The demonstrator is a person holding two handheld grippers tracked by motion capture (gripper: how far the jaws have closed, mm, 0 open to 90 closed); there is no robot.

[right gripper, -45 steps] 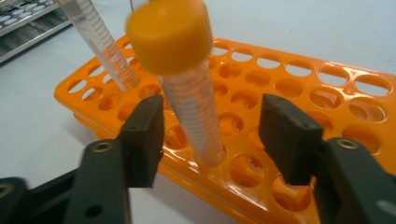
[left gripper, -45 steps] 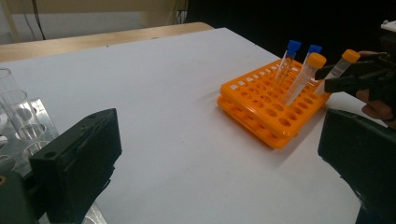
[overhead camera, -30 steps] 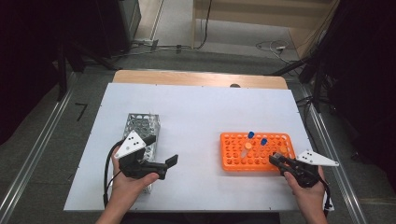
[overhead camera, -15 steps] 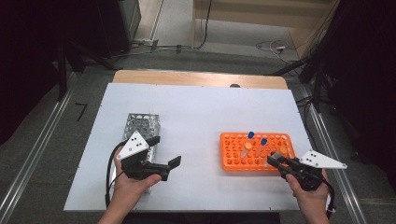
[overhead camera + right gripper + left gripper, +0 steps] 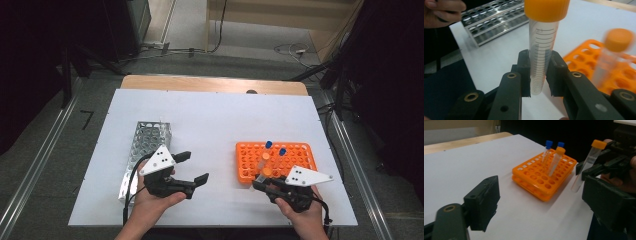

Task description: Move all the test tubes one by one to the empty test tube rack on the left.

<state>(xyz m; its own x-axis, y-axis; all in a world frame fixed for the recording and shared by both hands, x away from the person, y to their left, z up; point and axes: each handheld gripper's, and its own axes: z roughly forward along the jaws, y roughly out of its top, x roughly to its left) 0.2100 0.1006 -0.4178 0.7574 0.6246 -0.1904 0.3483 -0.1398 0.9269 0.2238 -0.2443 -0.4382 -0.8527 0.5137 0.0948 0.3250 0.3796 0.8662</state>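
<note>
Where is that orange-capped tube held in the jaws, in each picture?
High view: orange-capped tube lower right, just in front of the orange rack.
Left gripper view: tube at right, tilted.
Right gripper view: tube centre, upright.
Shared landmark: the orange rack.

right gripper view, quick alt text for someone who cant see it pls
The right gripper clamps a clear graduated tube with an orange cap upright between its two black jaws. To the right, blurred, another orange-capped tube stands in an orange rack. Behind, on the white table, lies a metal rack.
</note>
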